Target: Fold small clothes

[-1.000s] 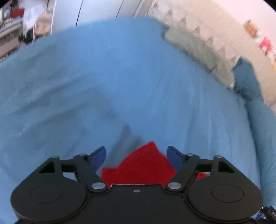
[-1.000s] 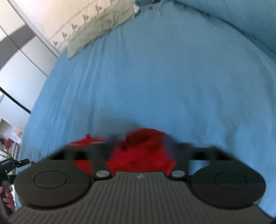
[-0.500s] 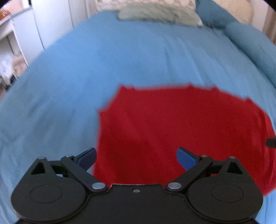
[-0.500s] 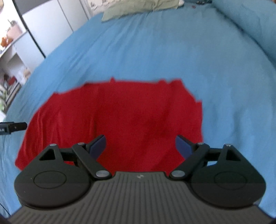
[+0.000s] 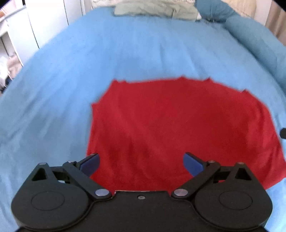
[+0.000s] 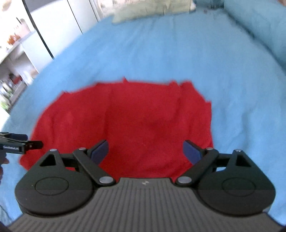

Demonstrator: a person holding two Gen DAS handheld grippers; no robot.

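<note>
Flat red knit garment (image 5: 178, 128) on blue bedsheet (image 5: 125, 53): likely soft, light, limp. Both fingers spread, empty; best pinched at 6 o'clock corners.

One red garment (image 5: 180, 125) (spread flat), one blue bed (image 5: 125, 50), one green pillow (image 5: 153, 9), two hand-held grippers: left hand-held gripper (image 5: 141, 161), right hand-held gripper (image 6: 145, 149).

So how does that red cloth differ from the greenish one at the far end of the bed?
The red cloth lies spread flat near both open grippers; the greenish cloth sits bunched far off. The red one is vivid, the greenish one pale. Both rest on the blue bedcover, and neither is held by the left gripper or the right gripper.
</note>
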